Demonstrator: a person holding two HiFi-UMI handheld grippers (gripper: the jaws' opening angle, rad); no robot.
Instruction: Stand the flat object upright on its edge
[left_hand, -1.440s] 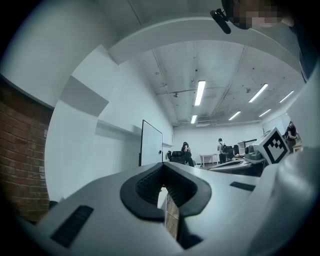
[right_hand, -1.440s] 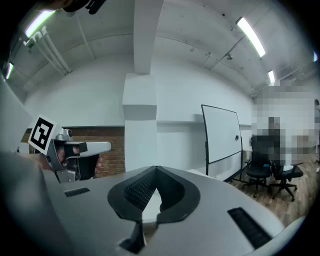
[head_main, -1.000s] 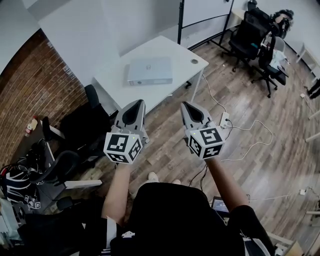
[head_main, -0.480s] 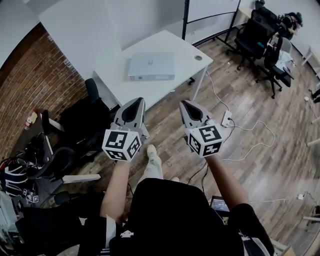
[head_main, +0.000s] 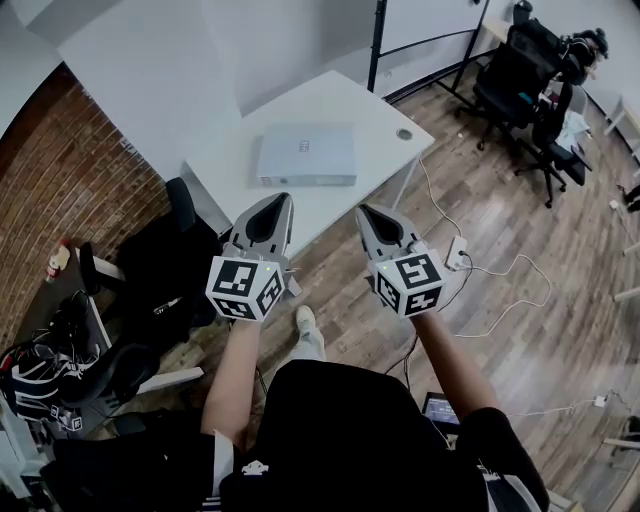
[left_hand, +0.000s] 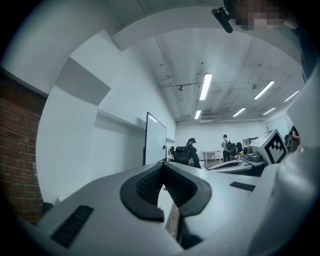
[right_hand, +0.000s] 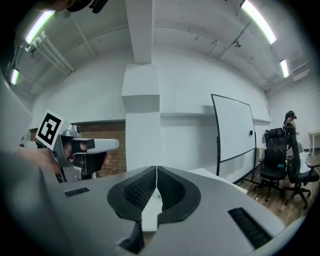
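- The left gripper (head_main: 277, 201) has its jaws pressed together with nothing between them. The right gripper (head_main: 367, 212) is the same, closed and empty. Both are held out side by side at about chest height, pointing toward the table (head_main: 352, 103).
- The flat grey box (head_main: 307, 155) lies on its broad face near the middle of the white table. It is well apart from both grippers and nothing is touching it.
- The step in hand looks like the approach. No grasp or lift has begun and the box is not yet on its edge.
- The next move probably calls for getting close to the table and opening at least one gripper. One long side of the box then has to be raised while the opposite edge stays planted, likely with the second gripper bracing it against sliding on the smooth top.
- The table around the box is bare apart from a small round fitting (head_main: 404, 133) near the corner, so there is room to tip the box up.
- A black office chair (head_main: 165, 250) stands just left of the way in. A power strip (head_main: 451, 240) and loose cables (head_main: 510, 285) lie on the wooden floor to the right, which could be a tripping risk.
- A whiteboard stand (head_main: 377, 45) and more chairs (head_main: 510, 75) stand beyond the table, clear of the work.
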